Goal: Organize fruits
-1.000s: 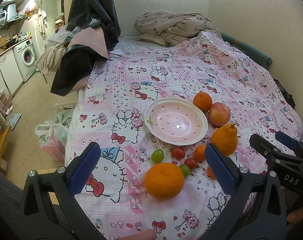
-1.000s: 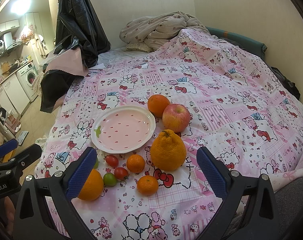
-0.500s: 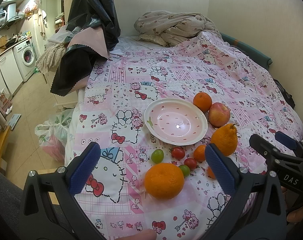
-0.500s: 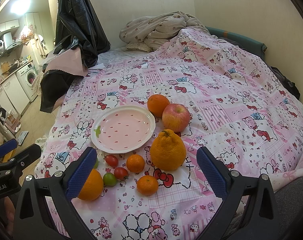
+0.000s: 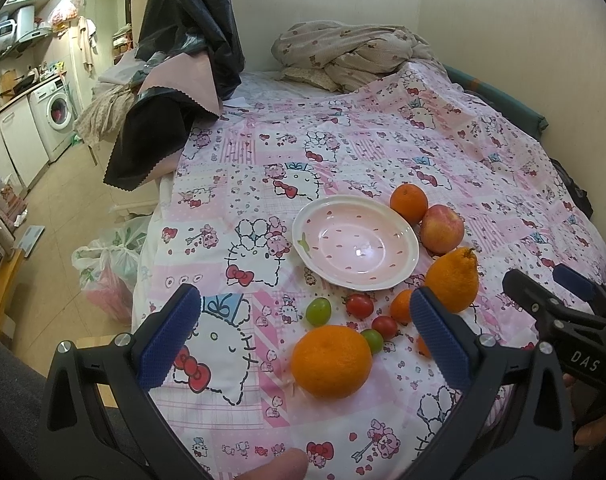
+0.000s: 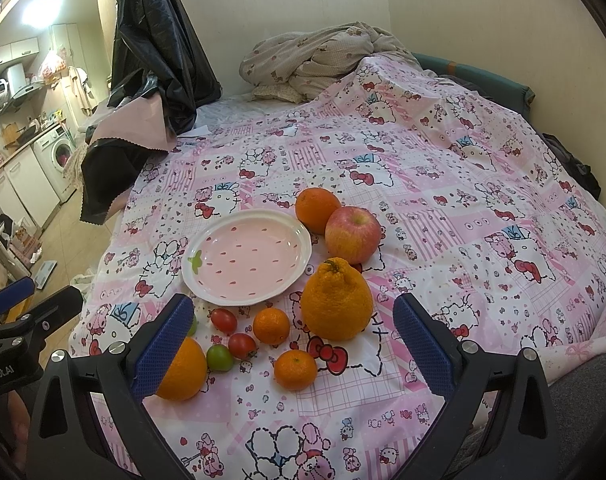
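Note:
An empty pink strawberry-print plate [image 5: 399,276] [image 6: 207,288] lies on the pink quilt. Behind it sit an orange [image 5: 409,203] [image 6: 317,210] and a red apple [image 5: 441,229] [image 6: 353,234]. In front are a knobbed dekopon [image 5: 451,280] [image 6: 337,300], two small mandarins [image 6: 271,325] [image 6: 295,369], red cherry tomatoes [image 5: 359,305] [image 6: 224,321], green ones [image 5: 318,311] [image 6: 219,357] and a big orange [image 5: 331,361] [image 6: 183,370]. My left gripper [image 5: 303,340] is open above the big orange. My right gripper [image 6: 293,340] is open above the mandarins.
The quilt [image 6: 443,184] covers a bed against a wall. A crumpled blanket [image 6: 315,60] lies at the far end. Black and pink cloth [image 5: 163,120] hangs over the bed's left edge. Plastic bags [image 5: 107,264] sit on the floor at the left.

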Action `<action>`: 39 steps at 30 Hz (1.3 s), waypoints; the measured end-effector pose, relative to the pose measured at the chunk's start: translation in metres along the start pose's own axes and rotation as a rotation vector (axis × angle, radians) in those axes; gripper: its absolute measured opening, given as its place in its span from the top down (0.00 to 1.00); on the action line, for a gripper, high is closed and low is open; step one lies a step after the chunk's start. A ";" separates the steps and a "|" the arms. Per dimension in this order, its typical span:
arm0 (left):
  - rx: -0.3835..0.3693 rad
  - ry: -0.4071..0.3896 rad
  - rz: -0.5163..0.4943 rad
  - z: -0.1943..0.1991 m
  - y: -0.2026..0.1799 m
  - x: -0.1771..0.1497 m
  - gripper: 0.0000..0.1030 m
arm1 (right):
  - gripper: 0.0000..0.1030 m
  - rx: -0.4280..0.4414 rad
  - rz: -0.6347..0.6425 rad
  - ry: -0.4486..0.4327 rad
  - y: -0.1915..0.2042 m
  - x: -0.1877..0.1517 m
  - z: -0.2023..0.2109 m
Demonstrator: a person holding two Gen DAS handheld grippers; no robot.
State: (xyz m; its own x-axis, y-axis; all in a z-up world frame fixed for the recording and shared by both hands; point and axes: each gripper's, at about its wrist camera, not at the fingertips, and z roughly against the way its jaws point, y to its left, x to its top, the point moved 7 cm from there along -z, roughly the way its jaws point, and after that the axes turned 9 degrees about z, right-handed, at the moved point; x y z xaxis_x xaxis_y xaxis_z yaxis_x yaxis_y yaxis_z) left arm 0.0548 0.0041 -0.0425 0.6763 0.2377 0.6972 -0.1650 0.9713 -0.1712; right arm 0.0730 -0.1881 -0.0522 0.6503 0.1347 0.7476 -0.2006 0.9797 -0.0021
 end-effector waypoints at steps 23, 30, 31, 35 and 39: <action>0.082 0.638 -0.068 -0.119 -0.013 -0.089 0.03 | 0.01 0.016 -0.132 0.109 -0.024 -0.016 -0.017; 0.099 0.674 -0.118 -0.142 -0.022 -0.099 0.20 | 0.01 0.012 -0.131 0.109 -0.025 -0.017 -0.016; 0.096 0.680 -0.111 -0.143 -0.022 -0.101 0.20 | 0.01 0.012 -0.131 0.109 -0.026 -0.017 -0.016; 0.083 0.658 -0.118 -0.141 -0.023 -0.102 0.25 | 0.01 0.016 -0.133 0.101 -0.025 -0.016 -0.016; 0.067 0.644 -0.131 -0.116 -0.024 -0.100 0.26 | 0.01 0.058 -0.178 0.125 -0.031 -0.015 -0.018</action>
State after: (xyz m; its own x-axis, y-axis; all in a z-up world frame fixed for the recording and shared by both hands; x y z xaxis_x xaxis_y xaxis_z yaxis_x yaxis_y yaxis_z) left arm 0.0745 -0.0427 -0.1887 0.9846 0.0901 0.1496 -0.0826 0.9950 -0.0552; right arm 0.0823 -0.2183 -0.0755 0.7640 -0.0188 0.6449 -0.1137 0.9800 0.1633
